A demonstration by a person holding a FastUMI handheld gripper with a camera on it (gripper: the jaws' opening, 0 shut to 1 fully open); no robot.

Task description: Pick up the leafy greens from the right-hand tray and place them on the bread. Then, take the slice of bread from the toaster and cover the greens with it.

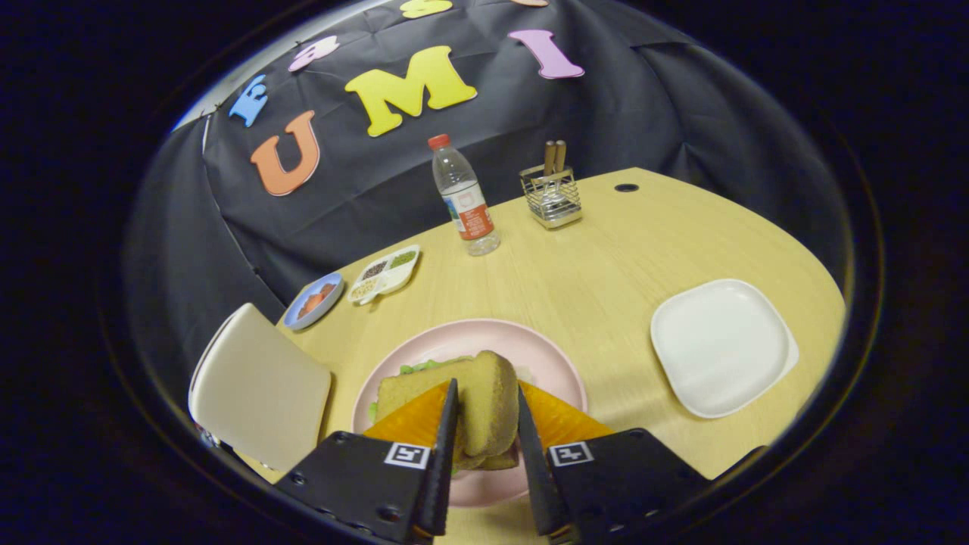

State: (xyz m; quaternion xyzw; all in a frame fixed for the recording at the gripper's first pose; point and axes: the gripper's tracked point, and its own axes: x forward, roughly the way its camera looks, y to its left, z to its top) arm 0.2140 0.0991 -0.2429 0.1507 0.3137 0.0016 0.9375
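A pink plate [545, 356] lies just ahead of my fingers, holding a slice of bread [500, 459] with leafy greens [424, 365] peeking out at its far edge. A second slice of bread [484, 405] rests tilted on top of the greens, and my gripper [486, 387] is shut on it, one finger pressing each side. The cream toaster [261, 382] stands left of the plate. The white tray [719, 344] to the right holds nothing.
A water bottle [463, 198] and a wire utensil holder [551, 195] stand at the back of the wooden table [590, 272]. A divided snack dish [384, 274] and a small blue dish [313, 300] sit beyond the toaster near the table's left edge.
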